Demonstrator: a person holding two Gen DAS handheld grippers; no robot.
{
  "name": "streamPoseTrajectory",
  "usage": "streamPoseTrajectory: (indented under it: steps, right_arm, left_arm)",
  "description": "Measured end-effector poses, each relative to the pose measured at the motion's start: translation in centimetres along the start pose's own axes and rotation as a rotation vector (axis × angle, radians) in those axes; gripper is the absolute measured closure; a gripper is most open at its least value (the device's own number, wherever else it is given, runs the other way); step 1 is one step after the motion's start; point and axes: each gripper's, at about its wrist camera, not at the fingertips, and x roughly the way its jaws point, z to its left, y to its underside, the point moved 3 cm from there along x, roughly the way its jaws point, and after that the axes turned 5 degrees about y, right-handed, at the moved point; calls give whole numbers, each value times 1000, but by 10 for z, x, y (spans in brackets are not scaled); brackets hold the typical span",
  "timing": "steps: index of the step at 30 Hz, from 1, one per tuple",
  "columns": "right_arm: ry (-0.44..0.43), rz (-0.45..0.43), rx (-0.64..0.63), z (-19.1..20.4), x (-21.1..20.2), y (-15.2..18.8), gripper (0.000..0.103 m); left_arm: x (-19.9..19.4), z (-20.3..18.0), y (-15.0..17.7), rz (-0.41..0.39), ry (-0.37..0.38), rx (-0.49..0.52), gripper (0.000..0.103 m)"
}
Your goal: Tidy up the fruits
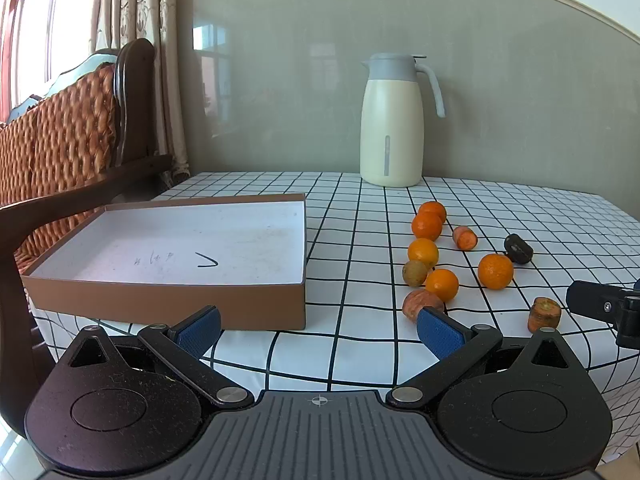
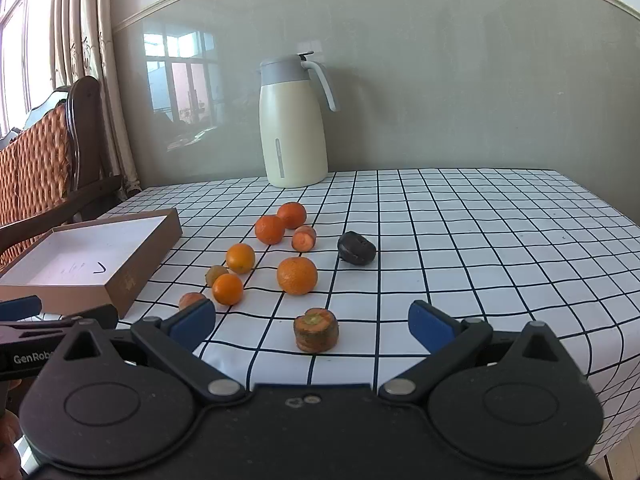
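Several oranges lie on the checked tablecloth, the largest [image 2: 297, 275] nearest the right gripper and also in the left wrist view [image 1: 495, 271]. Carrot pieces lie among them: a stump [image 2: 316, 329] just ahead of my right gripper, also in the left wrist view [image 1: 544, 314], one [image 2: 304, 238] further back and one [image 1: 422, 303] at the left. A small kiwi [image 1: 415, 272] and a dark fruit [image 2: 356, 248] lie there too. An empty brown box [image 1: 168, 256] sits at the left. My left gripper [image 1: 318, 326] and right gripper [image 2: 312, 322] are open and empty at the table's front edge.
A cream thermos jug [image 2: 292, 124] stands at the back by the wall. A wooden chair with a woven cushion [image 1: 68, 148] stands left of the table. The other gripper's black body [image 1: 604, 308] shows at the right edge of the left wrist view.
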Motion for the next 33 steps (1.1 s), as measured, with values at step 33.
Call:
streamPoseTrajectory:
  steps: [33]
  right_arm:
    - [0, 5, -5, 0, 1, 1, 6]
  left_arm:
    - [-1, -1, 0, -4, 2, 9, 0]
